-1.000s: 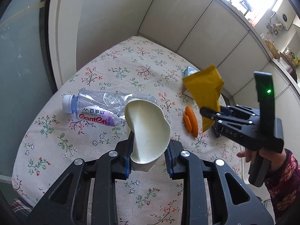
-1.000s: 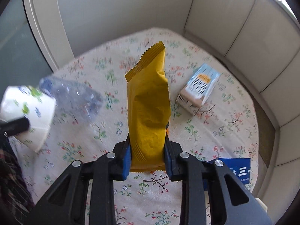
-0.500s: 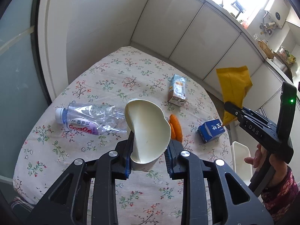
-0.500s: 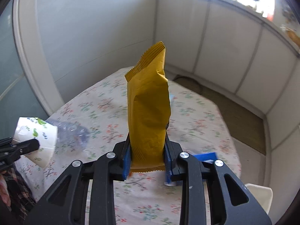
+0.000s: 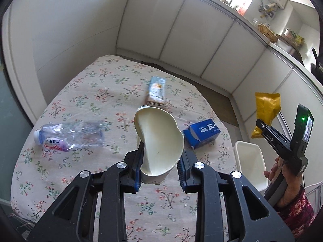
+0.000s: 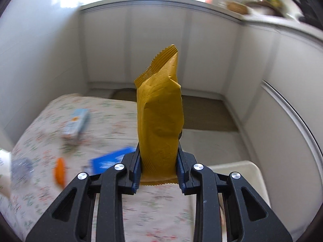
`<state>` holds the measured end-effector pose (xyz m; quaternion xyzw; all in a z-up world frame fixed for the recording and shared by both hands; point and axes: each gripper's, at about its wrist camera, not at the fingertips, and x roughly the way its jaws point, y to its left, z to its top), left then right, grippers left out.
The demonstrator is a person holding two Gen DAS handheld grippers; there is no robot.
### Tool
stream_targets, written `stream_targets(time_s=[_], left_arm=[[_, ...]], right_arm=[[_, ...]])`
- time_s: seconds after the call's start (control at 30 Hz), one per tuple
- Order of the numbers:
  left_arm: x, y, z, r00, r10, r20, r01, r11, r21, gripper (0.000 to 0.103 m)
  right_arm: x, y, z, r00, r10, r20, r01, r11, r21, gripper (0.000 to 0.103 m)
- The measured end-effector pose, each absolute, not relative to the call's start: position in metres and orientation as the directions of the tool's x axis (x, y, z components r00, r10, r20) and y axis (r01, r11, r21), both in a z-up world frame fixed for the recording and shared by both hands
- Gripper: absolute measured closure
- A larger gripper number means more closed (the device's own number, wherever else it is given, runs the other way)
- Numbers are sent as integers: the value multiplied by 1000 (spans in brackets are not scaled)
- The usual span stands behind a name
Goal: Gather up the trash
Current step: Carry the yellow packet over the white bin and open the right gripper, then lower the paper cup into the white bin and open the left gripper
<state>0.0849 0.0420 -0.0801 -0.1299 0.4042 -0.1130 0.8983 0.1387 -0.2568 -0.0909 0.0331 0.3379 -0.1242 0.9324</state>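
My left hand-held gripper (image 5: 159,168) is clamped on a squashed paper cup (image 5: 159,141); my right hand-held gripper (image 6: 158,170) is clamped on a yellow wrapper (image 6: 160,125). Only the left view shows the plastic bottle (image 5: 68,135) at 9 o'clock on the surface (image 5: 80,100). The white bin (image 5: 250,161) sits at 3 o'clock.
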Motion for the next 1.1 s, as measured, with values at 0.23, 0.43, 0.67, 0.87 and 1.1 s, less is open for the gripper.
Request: stream_targets(time_s=[0.23, 0.43, 0.67, 0.87, 1.1], left_arm=[[91, -5, -72, 631, -340, -698, 181, 939, -294, 76], [98, -58, -58, 619, -389, -683, 272, 921, -278, 76], [106, -134, -45, 585, -464, -666, 396, 879, -264, 76], [105, -190, -42, 545, -510, -665, 482, 840, -249, 76], [107, -247, -43, 488, -545, -681, 558, 795, -237, 76]], right_arm=[[118, -335, -122, 621, -366, -693, 497, 867, -13, 68], [96, -380, -139, 555, -414, -722, 625, 780, 33, 37], [47, -422, -151, 535, -452, -714, 746, 649, 148, 15], [16, -442, -169, 523, -436, -733, 800, 548, 245, 15], [-2, -447, -169, 519, -477, -709, 824, 499, 267, 15]])
